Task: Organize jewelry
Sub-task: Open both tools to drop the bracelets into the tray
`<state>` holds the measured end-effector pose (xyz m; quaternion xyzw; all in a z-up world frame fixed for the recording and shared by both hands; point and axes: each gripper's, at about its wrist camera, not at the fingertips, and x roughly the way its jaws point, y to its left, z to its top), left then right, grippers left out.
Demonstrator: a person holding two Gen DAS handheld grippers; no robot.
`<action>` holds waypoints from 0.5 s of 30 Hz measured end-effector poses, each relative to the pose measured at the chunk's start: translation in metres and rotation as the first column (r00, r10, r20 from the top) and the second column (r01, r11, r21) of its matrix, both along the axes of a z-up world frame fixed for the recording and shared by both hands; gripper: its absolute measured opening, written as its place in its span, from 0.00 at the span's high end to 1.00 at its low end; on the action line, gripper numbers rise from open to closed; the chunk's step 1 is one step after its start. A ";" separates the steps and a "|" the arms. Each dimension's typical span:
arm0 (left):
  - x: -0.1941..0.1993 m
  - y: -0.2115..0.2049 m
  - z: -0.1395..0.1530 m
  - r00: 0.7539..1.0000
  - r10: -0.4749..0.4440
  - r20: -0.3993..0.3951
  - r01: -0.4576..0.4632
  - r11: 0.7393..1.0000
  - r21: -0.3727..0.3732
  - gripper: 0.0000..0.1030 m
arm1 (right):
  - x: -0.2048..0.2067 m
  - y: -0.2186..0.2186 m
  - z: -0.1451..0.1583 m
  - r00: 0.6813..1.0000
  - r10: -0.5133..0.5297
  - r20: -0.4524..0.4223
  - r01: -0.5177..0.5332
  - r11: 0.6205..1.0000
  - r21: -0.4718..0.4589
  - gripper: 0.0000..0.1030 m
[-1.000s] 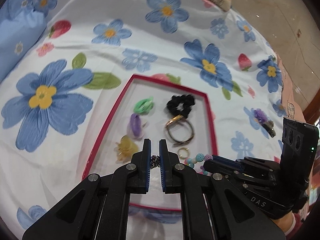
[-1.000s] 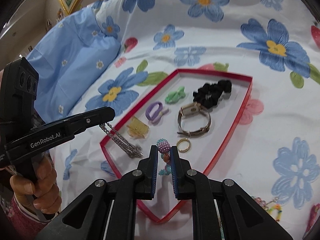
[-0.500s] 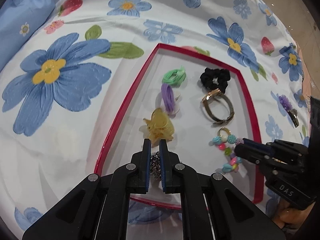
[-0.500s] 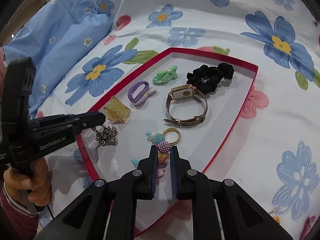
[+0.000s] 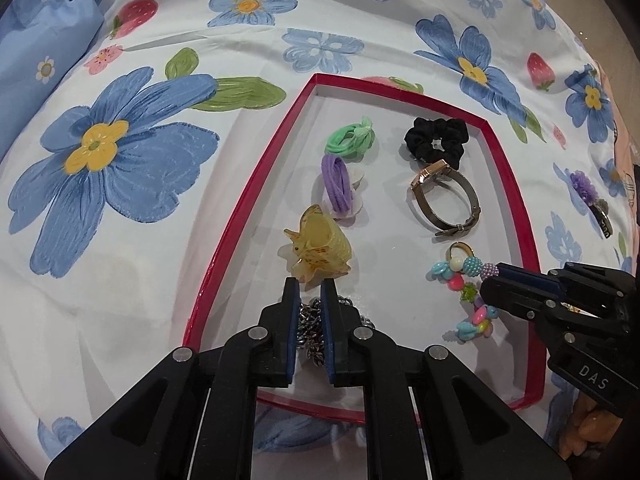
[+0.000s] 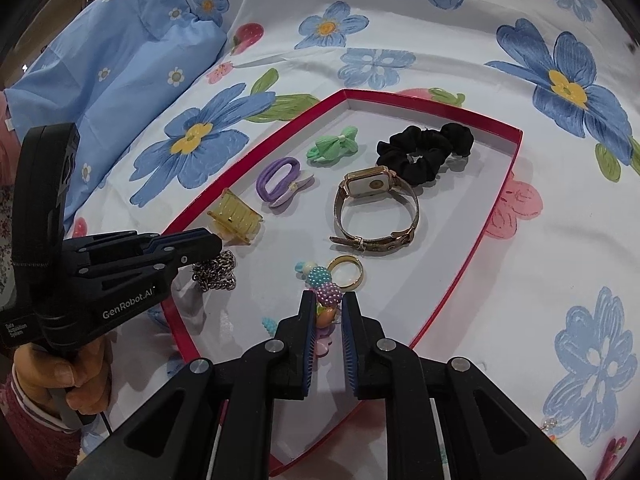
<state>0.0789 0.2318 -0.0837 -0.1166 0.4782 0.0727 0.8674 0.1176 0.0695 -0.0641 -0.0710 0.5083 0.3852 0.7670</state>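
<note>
A: Well, hard to read around the left gripper (image 5: 311,284). Narrowly parted, just now eased a little wider, with the silver chain (image 6: 216,276) between the pads. Heaped on the floor of the red tray (image 5: 248,184), toward its near left corner, just below the yellow claw clip (image 5: 320,248). Partly hidden behind the black fingers.

B: And the right gripper (image 6: 329,298)?

A: Clamped on the beaded bracelet (image 5: 460,276), with a purple bead at the tips and an orange one between the pads. Lower beads tucked out of sight under the fingers. Far end just beside the gold ring (image 6: 348,272) on the tray floor.

B: Any writing?

A: "GenRobot.AI" in white on the left tool's side, plus tiny "Data Acquisition System" by the handle. "DAS" on the right one. Face of the watch (image 6: 376,208) too small to read.

B: Cut off anywhere?

A: Nearest tray corner, behind both tools. Only part of a hand (image 6: 60,376) and a cuff at the lower left edge. Out on the flowered bedspread (image 5: 240,60), a purple flower clip (image 5: 586,186) squeezed against the right rim, blurred. Farther up the tray, plainly seen: green hair tie (image 5: 352,138), purple hair tie (image 5: 338,188), black scrunchie (image 5: 436,142).
</note>
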 end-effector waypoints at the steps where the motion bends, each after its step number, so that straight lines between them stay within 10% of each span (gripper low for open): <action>1: 0.000 0.000 0.000 1.000 0.002 -0.003 -0.002 1.000 0.001 0.86 | 0.000 0.000 0.000 1.000 0.000 -0.002 0.000 1.000 0.001 0.84; 15: -0.015 -0.005 0.017 0.999 0.021 0.043 -0.021 1.000 -0.013 0.54 | -0.005 -0.026 0.022 0.998 -0.058 -0.002 0.058 0.994 0.090 0.69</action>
